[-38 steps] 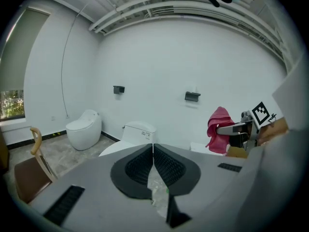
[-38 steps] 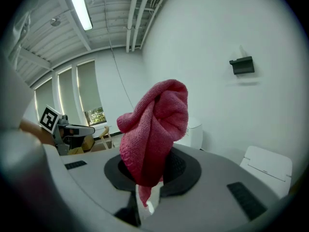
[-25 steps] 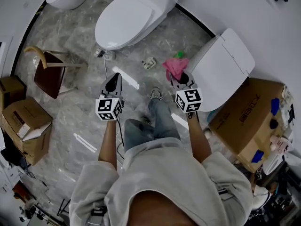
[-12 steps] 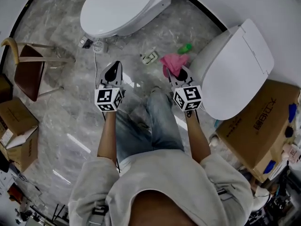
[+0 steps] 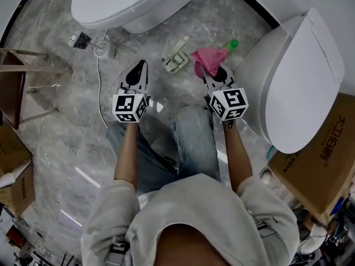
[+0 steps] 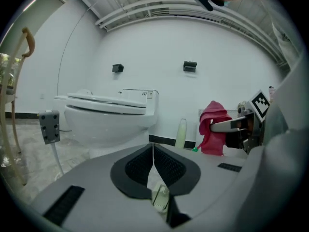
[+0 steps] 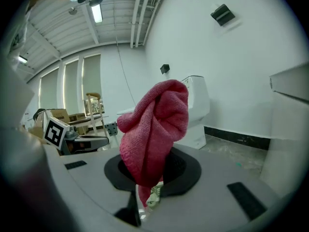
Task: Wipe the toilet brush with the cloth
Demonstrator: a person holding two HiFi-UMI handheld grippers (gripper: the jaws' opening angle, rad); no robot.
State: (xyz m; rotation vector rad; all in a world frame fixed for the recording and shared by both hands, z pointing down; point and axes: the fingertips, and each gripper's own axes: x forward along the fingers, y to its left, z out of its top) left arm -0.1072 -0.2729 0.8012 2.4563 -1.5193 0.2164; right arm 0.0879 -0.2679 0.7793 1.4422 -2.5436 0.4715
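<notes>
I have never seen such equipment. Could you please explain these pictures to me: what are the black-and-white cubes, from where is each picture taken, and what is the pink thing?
There is no robot here. A person holds a two-fingered hand tool in each hand, and the patterned cubes are part of those tools. The top-down picture comes from a camera on the person's head. The other two come from a camera riding on each tool, looking along its fingers. The left gripper has its fingers closed on nothing. The right gripper pinches a pink cloth. On the marble floor one white toilet stands ahead and a second toilet at the right, both with lids down. Cardboard boxes and a small white object that I cannot identify are also there. I see no toilet brush for certain.
</notes>
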